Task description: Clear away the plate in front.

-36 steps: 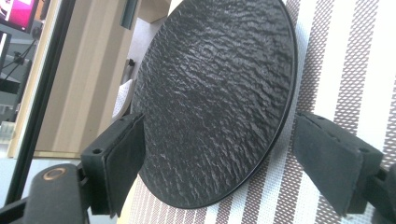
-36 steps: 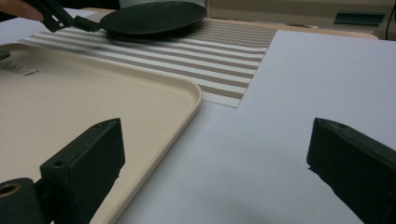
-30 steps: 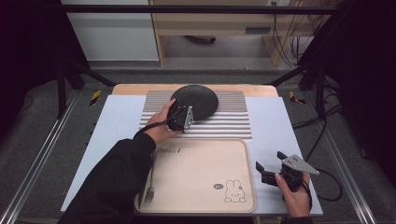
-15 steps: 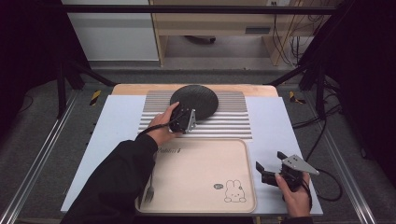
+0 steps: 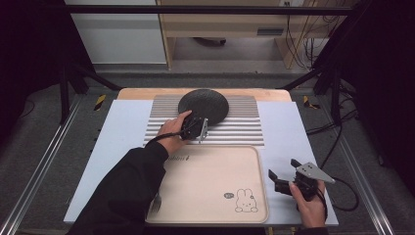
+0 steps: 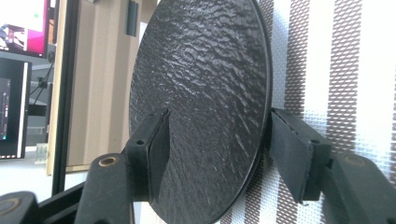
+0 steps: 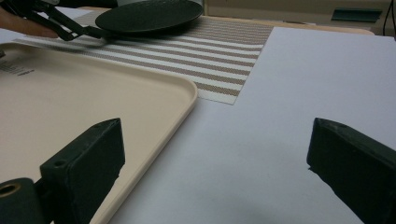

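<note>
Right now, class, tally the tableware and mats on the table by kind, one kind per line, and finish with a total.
Black plate: 1
Striped mat: 1
Beige tray: 1
Fork: 1
Total: 4

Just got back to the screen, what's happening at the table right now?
The left tongs have just been closing around the rim of the black plate on the striped mat. One pad sits over the plate's top and the other by its edge, with a small gap showing there. The right tongs wait open beside the beige tray, where a fork lies.
</note>
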`<state>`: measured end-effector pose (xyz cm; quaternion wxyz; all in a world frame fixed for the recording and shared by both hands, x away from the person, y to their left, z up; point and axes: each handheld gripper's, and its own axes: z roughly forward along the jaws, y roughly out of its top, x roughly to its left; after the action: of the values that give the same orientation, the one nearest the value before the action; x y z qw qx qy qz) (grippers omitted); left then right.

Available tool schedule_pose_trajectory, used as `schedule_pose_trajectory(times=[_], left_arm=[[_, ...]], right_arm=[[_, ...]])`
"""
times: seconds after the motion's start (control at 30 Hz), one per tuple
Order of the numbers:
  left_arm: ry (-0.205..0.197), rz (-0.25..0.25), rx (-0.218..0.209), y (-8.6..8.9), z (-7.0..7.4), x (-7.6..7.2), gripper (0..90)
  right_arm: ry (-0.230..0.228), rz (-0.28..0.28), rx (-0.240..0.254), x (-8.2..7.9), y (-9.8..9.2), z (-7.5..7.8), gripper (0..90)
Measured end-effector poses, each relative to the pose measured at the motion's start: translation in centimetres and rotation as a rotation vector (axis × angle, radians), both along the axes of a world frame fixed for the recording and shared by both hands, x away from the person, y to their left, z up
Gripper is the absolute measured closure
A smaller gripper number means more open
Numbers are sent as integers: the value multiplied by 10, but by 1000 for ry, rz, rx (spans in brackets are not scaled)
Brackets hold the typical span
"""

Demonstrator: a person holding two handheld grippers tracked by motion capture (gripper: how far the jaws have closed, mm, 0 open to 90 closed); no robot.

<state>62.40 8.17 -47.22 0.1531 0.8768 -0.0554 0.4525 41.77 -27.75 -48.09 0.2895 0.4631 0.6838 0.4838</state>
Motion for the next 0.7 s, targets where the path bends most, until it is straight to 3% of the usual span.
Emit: schedule_pose_trajectory(times=[0.7], left_arm=[[7, 6, 17, 3, -8, 5, 471]], right_arm=[[0, 3, 3, 0, 0, 0, 45]])
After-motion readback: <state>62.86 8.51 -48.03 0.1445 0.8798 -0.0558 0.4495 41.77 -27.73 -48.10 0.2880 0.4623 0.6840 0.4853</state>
